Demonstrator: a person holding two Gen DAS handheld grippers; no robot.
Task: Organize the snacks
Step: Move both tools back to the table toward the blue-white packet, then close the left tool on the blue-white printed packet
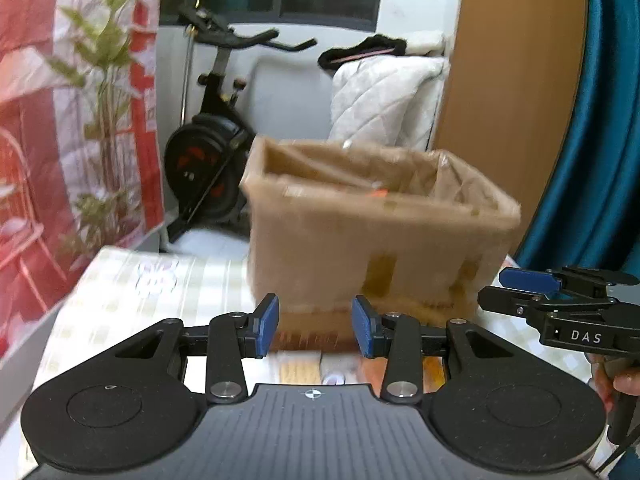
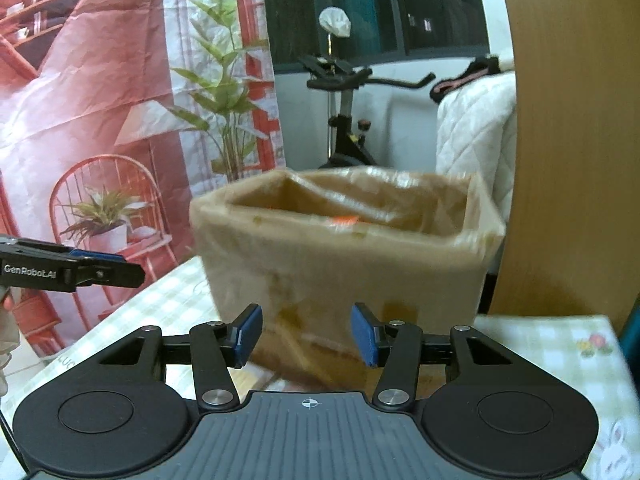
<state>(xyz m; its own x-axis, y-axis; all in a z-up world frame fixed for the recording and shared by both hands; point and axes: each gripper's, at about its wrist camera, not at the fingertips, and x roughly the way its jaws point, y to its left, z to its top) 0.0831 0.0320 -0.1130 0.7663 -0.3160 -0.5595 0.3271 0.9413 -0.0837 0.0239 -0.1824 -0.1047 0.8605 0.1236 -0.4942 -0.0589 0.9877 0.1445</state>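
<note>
An open brown cardboard box point(image 1: 380, 240) stands on the checked tablecloth, blurred by motion. Something orange point(image 1: 378, 192) shows inside it, also seen as an orange bit point(image 2: 344, 220) in the right wrist view. My left gripper point(image 1: 316, 326) is open just in front of the box's lower wall, with nothing between its blue pads. Snack packets point(image 1: 304, 368) lie under its fingers, partly hidden. My right gripper point(image 2: 306, 334) is open facing the same box point(image 2: 348, 256), also holding nothing. Each gripper shows in the other's view: the right gripper point(image 1: 494, 286) at the right, the left gripper point(image 2: 128, 266) at the left.
The table point(image 2: 560, 344) has a pale checked cloth. A red printed backdrop point(image 2: 100, 100) hangs at the left. Behind the box are an exercise bike point(image 1: 216, 128), a white quilt point(image 1: 384, 92) and a wooden panel point(image 2: 572, 140). A blue curtain point(image 1: 592, 140) is at the right.
</note>
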